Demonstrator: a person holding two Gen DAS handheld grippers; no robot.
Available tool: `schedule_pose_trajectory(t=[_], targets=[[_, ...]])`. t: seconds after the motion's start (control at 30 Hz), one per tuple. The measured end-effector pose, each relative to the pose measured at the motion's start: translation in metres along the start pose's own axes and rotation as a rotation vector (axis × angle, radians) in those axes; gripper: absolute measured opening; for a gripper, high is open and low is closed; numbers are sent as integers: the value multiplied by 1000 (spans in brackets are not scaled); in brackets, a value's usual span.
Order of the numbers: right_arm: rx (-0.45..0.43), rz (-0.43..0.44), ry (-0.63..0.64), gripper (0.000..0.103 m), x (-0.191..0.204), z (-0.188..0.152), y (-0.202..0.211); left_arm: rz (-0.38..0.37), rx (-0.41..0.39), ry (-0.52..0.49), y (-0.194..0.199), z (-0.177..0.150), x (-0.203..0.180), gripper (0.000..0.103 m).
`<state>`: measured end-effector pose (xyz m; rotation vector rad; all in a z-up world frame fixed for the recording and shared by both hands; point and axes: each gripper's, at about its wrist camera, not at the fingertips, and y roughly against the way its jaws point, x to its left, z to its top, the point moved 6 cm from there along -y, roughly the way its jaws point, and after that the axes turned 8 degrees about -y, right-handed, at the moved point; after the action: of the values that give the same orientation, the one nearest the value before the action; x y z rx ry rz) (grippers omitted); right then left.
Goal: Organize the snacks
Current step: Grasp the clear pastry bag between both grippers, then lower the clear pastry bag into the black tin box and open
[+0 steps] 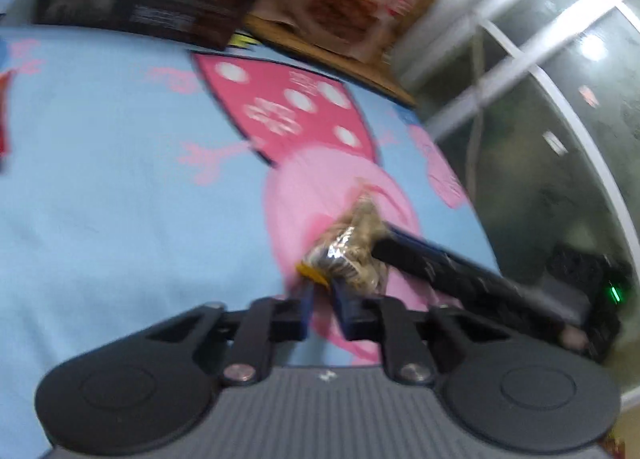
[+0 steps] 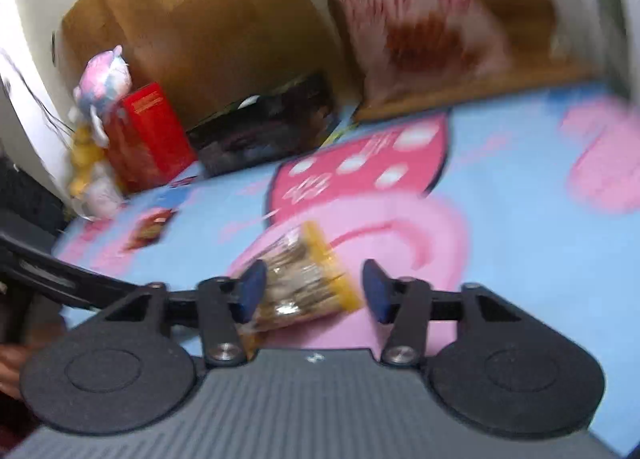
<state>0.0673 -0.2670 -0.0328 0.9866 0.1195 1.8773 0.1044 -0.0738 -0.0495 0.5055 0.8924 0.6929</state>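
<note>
The left gripper [image 1: 322, 299] pinches the yellow-edged end of a clear plastic snack packet [image 1: 352, 255], seemingly steadying it above the blue cartoon mat [image 1: 120, 199]; the right gripper [image 2: 314, 291] straddles it half-open. Beyond stands a pale printed bag [image 2: 412, 23].

Your left tongs [image 1: 322, 299] and right tongs [image 2: 314, 291] look alike — matte black linkages, silver screws, blue pads [image 2: 251, 291], ribbed grey body — round black side discs.

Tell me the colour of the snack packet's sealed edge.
Yellow edge on the snack packet, clearest in the right wrist view.
</note>
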Motion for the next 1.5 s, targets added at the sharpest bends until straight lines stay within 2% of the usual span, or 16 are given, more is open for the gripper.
schedule_pose_trajectory(t=[0.13,0.17,0.3,0.37,0.47,0.6,0.73,0.77,0.8,0.87,1.03,1.2,1.3,1.4,1.47,1.5], targets=[[70,113,47,54,42,-23,-23,177,-109,33,30,27,41,8],[86,137,70,54,54,-30,-29,195,-124,43,39,31,50,13],[114,130,234,54,79,-36,-36,142,-186,52,71,33,57,45],[90,80,294,56,77,-31,-34,147,-212,20,81,33,55,53],[66,13,344,61,67,-26,-33,110,-189,-15,74,36,45,58],[71,0,357,61,59,-27,-35,75,-129,-50,47,37,38,63],[84,7,410,60,66,-33,-42,35,-100,-55,25,29,33,61],[82,8,432,57,69,-34,-45,37,-101,-71,24,27,30,55],[76,4,462,41,72,-34,-50,45,-96,-81,24,26,30,46],[78,2,514,27,81,-32,-61,49,-99,-49,27,31,34,44],[4,59,564,26,108,14,-85,78,-225,-44,69,84,45,41],[-80,93,595,26,139,77,-120,186,-326,-97,92,150,53,44],[-105,62,600,27,146,105,-153,258,-353,-91,82,183,70,53],[-144,-54,628,38,139,118,-186,361,-327,-67,59,200,94,55],[-137,-91,615,38,129,117,-191,368,-300,-25,53,193,104,51],[-140,-87,599,38,125,114,-185,345,-333,-35,58,186,102,52]])
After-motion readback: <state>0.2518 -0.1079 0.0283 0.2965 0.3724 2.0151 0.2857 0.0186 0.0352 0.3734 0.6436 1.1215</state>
